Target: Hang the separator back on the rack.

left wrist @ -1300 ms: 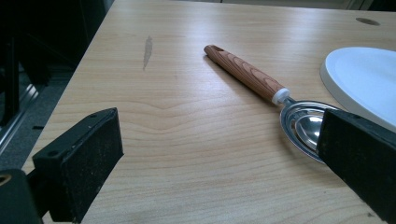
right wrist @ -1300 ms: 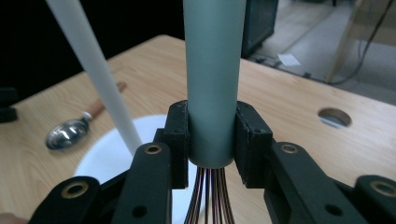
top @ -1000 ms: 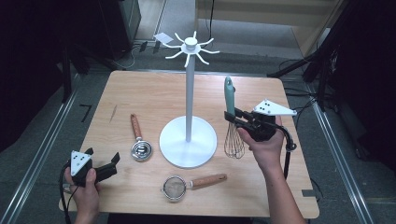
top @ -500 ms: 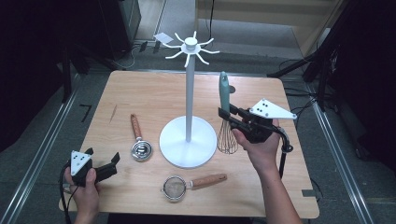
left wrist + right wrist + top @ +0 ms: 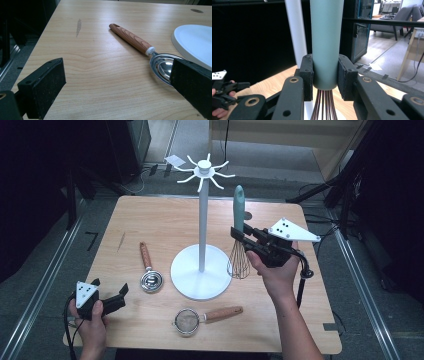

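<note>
High view: a wooden table (image 5: 165, 227) is shown bearing a white hook stand (image 5: 202, 236). A whisk (image 5: 239, 237) is held upright beside the stand, its teal handle clamped by the right gripper (image 5: 242, 238). The left gripper (image 5: 116, 301) is held wide open, empty, near a wooden-handled scoop (image 5: 149, 274) and a strainer (image 5: 205, 317).

Right gripper view: whisk (image 5: 326, 47) handle runs off the top edge, wire loops off the bottom, so neither end is visible. White stand pole (image 5: 297, 32) behind the whisk is cut at the top, its lower part hidden by the gripper's jaws.

Left gripper view: right jaw covers part of the metal scoop (image 5: 161, 65) bowl. Stand base (image 5: 193, 41) beside the scoop is clipped by the right edge.

High view: strainer (image 5: 187, 321) mesh too small to resolve.
</note>
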{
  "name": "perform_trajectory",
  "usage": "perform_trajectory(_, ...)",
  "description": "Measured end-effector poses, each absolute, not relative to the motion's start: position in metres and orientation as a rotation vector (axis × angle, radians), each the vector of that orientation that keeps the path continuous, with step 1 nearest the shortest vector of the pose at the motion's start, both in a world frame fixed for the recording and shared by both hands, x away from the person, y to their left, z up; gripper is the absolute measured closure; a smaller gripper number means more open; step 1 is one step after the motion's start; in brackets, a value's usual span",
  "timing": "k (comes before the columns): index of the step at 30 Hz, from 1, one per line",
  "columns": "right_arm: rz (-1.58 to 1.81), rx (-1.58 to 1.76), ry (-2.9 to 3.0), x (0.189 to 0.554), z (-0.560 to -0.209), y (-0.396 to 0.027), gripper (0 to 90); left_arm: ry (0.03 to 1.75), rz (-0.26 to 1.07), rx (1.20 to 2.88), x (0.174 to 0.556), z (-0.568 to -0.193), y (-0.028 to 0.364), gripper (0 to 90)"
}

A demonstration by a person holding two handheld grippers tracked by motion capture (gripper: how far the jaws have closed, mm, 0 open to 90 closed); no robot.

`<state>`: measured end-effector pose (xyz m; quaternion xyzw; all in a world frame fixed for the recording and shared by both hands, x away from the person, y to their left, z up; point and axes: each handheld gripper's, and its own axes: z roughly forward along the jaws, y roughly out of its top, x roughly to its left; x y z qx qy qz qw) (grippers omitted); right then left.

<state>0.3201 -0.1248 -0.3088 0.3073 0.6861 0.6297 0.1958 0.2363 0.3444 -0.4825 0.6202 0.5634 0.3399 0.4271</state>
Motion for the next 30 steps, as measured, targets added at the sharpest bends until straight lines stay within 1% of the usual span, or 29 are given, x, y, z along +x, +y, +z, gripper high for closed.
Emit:
perform_trajectory(18, 1.806, 0.784, 1.864, 0.286, -0.281, -0.102, 71.0, 1.408, 0.846, 1.552, 0.236, -0.482, 0.345, 0.6)
perform_trajectory(30, 1.784, 0.796, 1.871, 0.287, -0.279, -0.094, 71.0, 1.408, 0.844, 1.55, 0.236, -0.482, 0.345, 0.6)
